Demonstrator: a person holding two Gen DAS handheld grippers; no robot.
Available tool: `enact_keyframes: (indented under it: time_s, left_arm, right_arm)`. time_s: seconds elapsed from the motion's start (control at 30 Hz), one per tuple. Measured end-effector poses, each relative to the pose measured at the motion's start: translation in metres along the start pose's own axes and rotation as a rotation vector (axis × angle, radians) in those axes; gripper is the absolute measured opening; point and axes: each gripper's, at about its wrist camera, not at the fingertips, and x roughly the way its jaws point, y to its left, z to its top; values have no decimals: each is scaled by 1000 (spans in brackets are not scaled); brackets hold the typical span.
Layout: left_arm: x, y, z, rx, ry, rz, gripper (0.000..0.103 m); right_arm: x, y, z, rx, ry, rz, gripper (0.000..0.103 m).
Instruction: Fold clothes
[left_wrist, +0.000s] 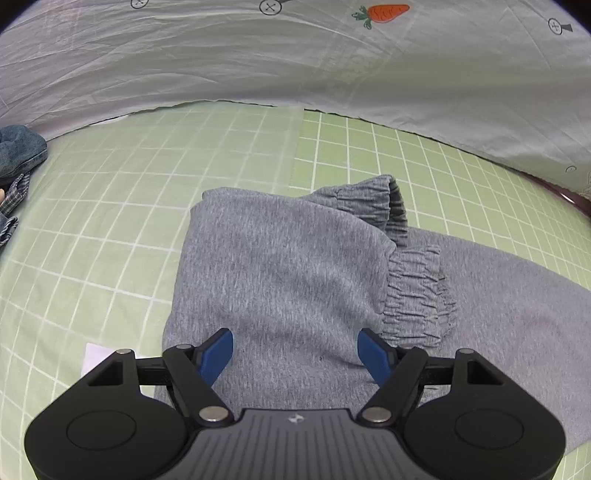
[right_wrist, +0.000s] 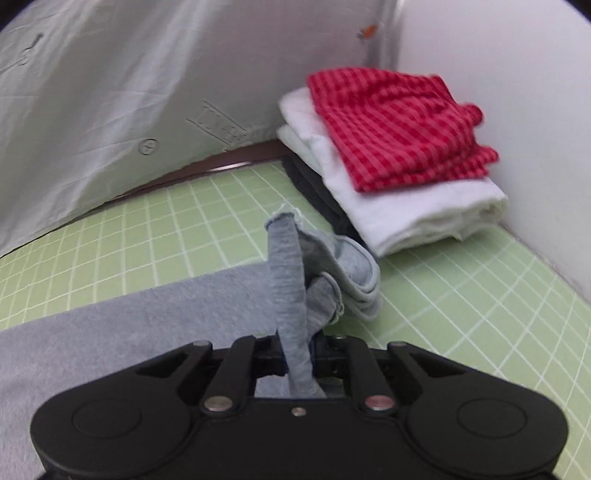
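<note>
A: How far along is the folding judged to be?

B: Well under way. On the green gridded mat (right_wrist: 155, 229) a stack of folded clothes (right_wrist: 402, 192) is seen at the far right corner – a red checked piece on top, white ones under it, something dark at the bottom. The grey sweatpants (left_wrist: 280, 266) are laid across the mat with the cuffed legs already turned over onto the rest. A heap of denim and plaid garments (left_wrist: 16, 162) is left at the far left, seemingly unfolded, so more work is expected.

A: And where is the grey cloth placed relative to the jaws?

B: The left gripper (left_wrist: 295, 354) is held wide over the folded part; the cloth is seen between and below the blue pads (left_wrist: 216, 354), but nothing is pinched. The right gripper (right_wrist: 297, 350) is clamped narrowly on a bunched end of the sweatpants – a strip of grey cloth is drawn up through the jaws and is seen just beyond them, near the stack
</note>
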Motion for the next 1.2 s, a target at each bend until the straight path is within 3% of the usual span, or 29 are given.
enact_keyframes:
  time_s: [0.2, 0.3, 0.43, 0.47, 0.5, 0.57, 0.83, 1.03, 1.2]
  left_arm:
    - [-18, 14, -7, 9, -42, 2, 75]
    - [-22, 21, -15, -1, -45, -9, 75]
    - [-24, 28, -26, -11, -36, -25, 75]
    - [-24, 28, -29, -4, -36, -30, 75]
    - [-24, 28, -32, 2, -36, -35, 75]
    - [-22, 29, -35, 7, -27, -40, 75]
    - [-17, 39, -31, 10, -22, -39, 75]
    - [-13, 48, -28, 18, -16, -23, 75]
    - [-1, 58, -26, -3, 18, -3, 75]
  right_arm:
    - [-41, 109, -2, -330, -93, 213, 10]
    - [-53, 158, -31, -458, -47, 311, 11]
    - [-57, 195, -78, -515, 70, 332, 15]
    - [-59, 199, -82, -519, 90, 339, 27]
    - [-61, 198, -81, -512, 100, 353, 40]
    - [-66, 192, -74, -459, 95, 378, 48]
    - [-51, 169, -44, -139, 125, 383, 54]
    - [-38, 186, -29, -77, 104, 405, 65]
    - [-7, 213, -25, -108, 153, 316, 65]
